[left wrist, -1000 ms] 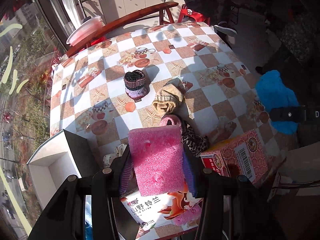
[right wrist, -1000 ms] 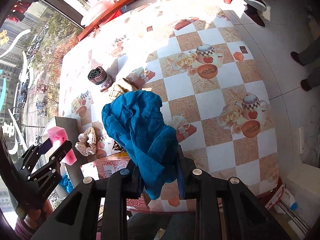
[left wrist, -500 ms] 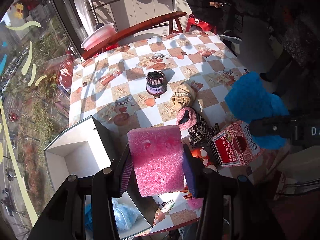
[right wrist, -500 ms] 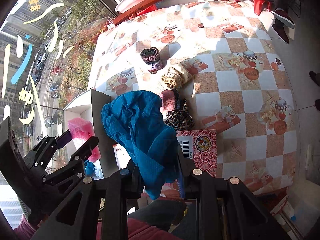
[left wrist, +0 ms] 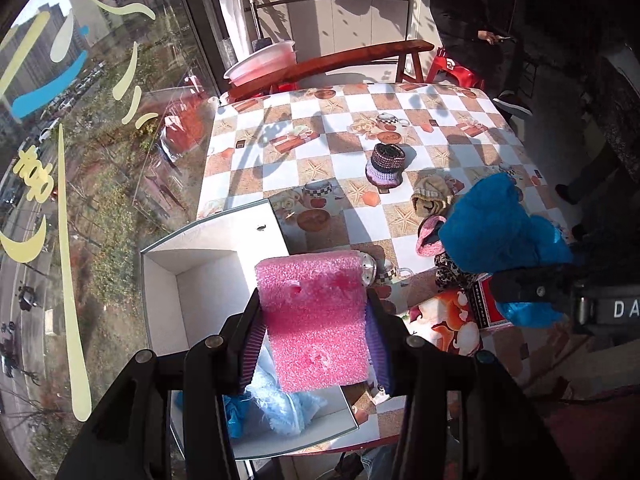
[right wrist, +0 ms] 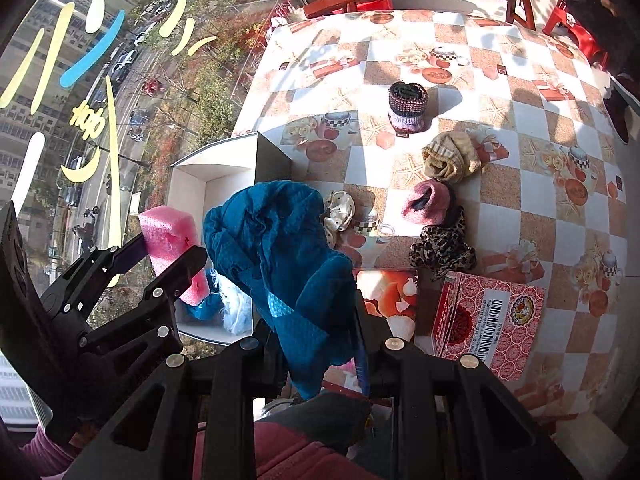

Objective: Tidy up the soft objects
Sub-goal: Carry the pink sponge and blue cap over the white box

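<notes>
My left gripper (left wrist: 316, 320) is shut on a pink sponge (left wrist: 316, 316) and holds it above the open white box (left wrist: 200, 276) at the table's near left corner. The sponge also shows in the right wrist view (right wrist: 168, 236). Light blue and blue soft items (left wrist: 276, 404) lie in the box. My right gripper (right wrist: 316, 320) is shut on a blue cloth (right wrist: 284, 252), held above the table next to the box. On the table lie a beige knit (right wrist: 452, 156), a pink knit (right wrist: 428, 204), a leopard scrunchie (right wrist: 444, 248), a dotted scrunchie (right wrist: 340, 216) and a purple knit roll (right wrist: 408, 108).
A red carton (right wrist: 488, 316) and a flat printed packet (right wrist: 388, 300) lie at the table's near edge. A window (left wrist: 80, 160) runs along the left. A wooden chair (left wrist: 340, 64) stands behind the table, and a seated person (left wrist: 472, 36) is at the far right.
Both grippers have moved left toward the white box, each still holding its item. The pink sponge now hangs over the box; the blue cloth is beside it.
</notes>
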Demonstrator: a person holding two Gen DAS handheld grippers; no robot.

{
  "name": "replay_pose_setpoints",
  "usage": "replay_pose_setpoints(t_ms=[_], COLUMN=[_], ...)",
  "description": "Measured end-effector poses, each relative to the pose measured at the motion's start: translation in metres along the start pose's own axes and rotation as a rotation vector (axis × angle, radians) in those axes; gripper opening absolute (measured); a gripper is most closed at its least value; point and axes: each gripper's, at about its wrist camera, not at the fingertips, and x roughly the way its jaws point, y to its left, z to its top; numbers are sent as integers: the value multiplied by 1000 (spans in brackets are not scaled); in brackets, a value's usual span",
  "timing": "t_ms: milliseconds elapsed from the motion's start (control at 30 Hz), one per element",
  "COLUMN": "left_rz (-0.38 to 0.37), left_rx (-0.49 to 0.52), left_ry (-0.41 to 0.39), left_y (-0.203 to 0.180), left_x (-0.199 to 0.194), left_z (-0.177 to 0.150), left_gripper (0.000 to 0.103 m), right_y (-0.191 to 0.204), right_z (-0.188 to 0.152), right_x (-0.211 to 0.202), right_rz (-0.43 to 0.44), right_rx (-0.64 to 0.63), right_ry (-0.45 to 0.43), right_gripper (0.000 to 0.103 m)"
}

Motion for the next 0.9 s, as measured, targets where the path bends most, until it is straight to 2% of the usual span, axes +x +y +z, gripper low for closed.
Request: replay_pose_setpoints(t_ms=[433,900], left_rz=[30,30], left_rx=[-96,-90], left_ry=[-12,-20], left_y=[23,23], left_x=[-10,-8], left_z=[-11,-8], left_gripper=[50,50], right_y=[17,13], right_z=[-4,-1], right_x=[17,13], right_rz=[12,11], right_rx=[-58,-47], right_ry=[55,40], right_gripper=[27,27])
